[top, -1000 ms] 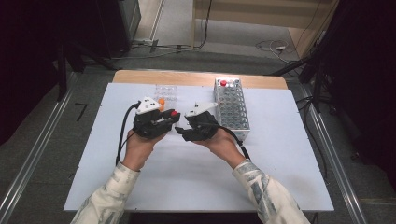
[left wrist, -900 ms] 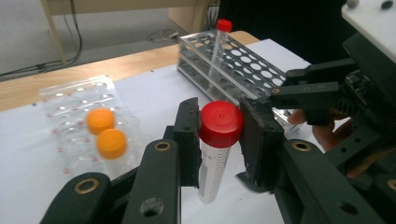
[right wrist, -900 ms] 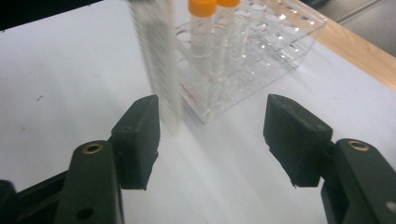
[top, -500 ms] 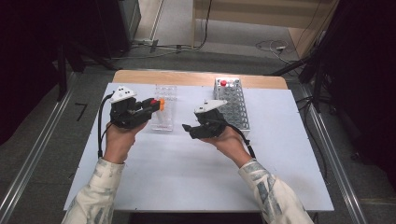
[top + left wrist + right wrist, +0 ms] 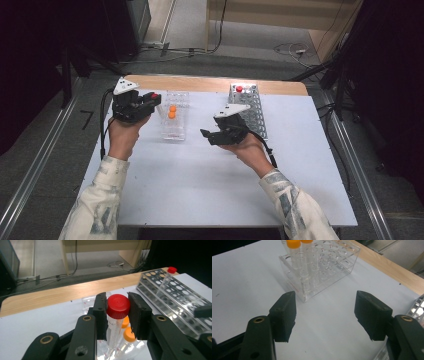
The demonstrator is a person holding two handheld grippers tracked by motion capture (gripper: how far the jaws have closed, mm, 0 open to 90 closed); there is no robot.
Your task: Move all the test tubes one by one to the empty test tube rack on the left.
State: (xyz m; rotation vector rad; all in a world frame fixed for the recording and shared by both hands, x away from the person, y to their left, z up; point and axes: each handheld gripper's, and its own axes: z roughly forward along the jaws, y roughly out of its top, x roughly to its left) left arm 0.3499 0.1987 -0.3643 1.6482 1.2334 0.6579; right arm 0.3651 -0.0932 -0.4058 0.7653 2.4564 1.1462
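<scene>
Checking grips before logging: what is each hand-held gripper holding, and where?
Left hand-held gripper clamps a red-capped tube at and just below its cap. Right hand-held gripper holds nothing.

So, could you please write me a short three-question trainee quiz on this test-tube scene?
1. True or false: the left gripper is shut on a red-capped tube.
2. How many orange-capped tubes stand in the clear rack?
3. The right gripper is: A) open and empty, B) shut on a tube, C) inside the metal rack.

Key: 1 true; 2 two; 3 A.
</scene>
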